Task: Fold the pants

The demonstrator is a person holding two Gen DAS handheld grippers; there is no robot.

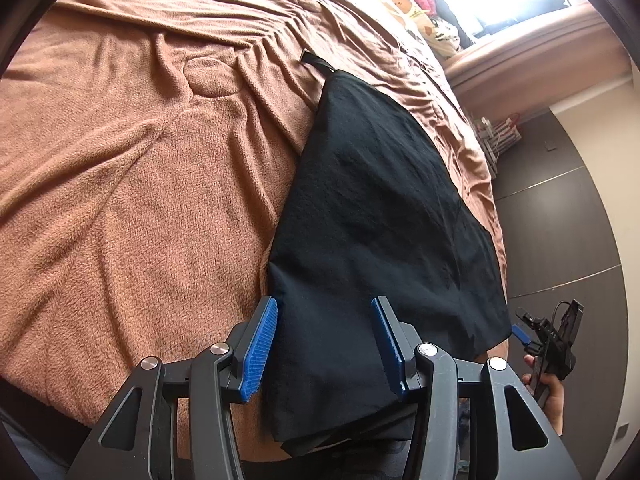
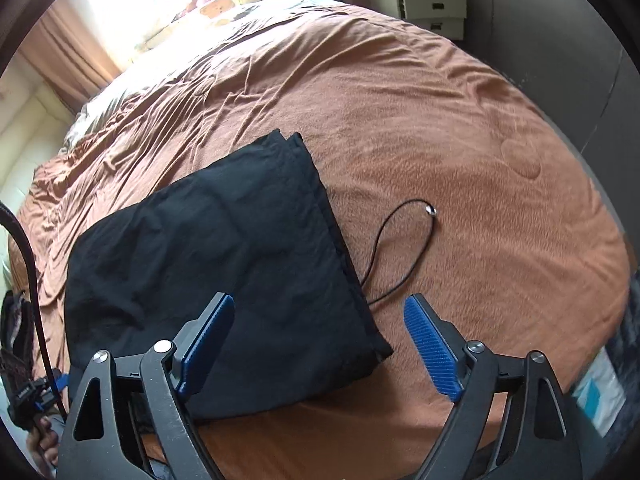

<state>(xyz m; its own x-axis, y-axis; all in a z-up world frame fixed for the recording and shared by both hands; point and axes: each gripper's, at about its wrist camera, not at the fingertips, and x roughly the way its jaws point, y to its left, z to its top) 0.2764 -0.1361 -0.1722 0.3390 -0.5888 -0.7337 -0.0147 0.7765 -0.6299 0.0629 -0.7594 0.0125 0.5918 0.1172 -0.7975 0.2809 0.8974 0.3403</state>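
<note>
The black pants point(image 1: 380, 200) lie folded into a rough rectangle on the brown blanket point(image 1: 140, 180), close to the bed's near edge. My left gripper point(image 1: 325, 308) hovers over one end of them, its blue pads apart and not pressing the cloth. My right gripper point(image 2: 320, 304) stands wide open above the near corner of the pants point(image 2: 208, 248); one finger is over the cloth, the other over the bare blanket point(image 2: 480, 160). A thin black cord with a metal tip point(image 2: 431, 211) trails out from the pants' edge. The right gripper point(image 1: 548, 340) also shows in the left wrist view, held by a hand.
Pillows and bedding point(image 2: 224, 4) are piled at the head of the bed under a bright window. A white nightstand point(image 2: 424, 4) stands in the far corner. Dark floor point(image 1: 560, 220) runs along the bed's edge. A black tab point(image 1: 316, 60) sticks out beyond the pants.
</note>
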